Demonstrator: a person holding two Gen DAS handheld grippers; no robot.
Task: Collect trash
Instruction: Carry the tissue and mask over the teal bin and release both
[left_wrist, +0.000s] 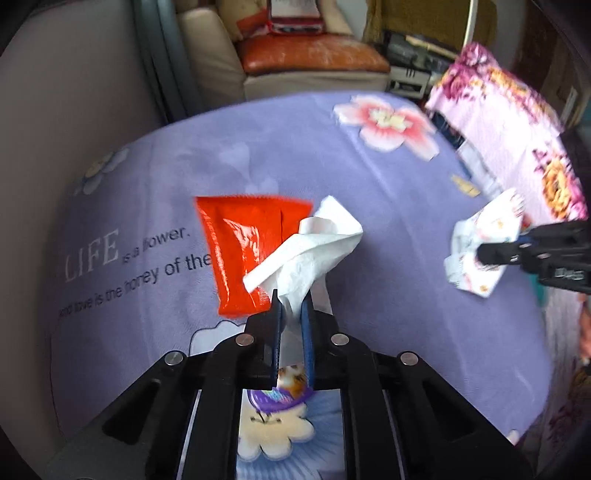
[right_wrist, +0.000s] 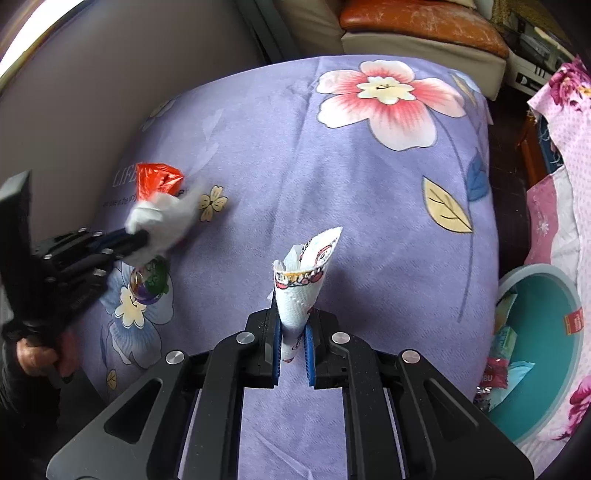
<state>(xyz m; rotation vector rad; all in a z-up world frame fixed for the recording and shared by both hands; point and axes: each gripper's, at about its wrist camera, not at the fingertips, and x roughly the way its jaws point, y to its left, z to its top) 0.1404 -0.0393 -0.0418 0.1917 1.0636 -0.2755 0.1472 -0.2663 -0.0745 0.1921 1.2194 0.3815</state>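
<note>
White tissue (left_wrist: 306, 247) pinched in left gripper (left_wrist: 292, 310); right gripper (right_wrist: 291, 325) clamps printed napkin (right_wrist: 304, 273).

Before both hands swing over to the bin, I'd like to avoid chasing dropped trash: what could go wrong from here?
1. The left gripper pinches only a corner of the white tissue; most of it hangs loose and could tear free.
2. The right gripper holds the printed napkin by its lower end; it might slip before reaching the teal bin.
3. The red wrapper and a small colourful wrapper lie on the bedsheet, easily forgotten.
</note>
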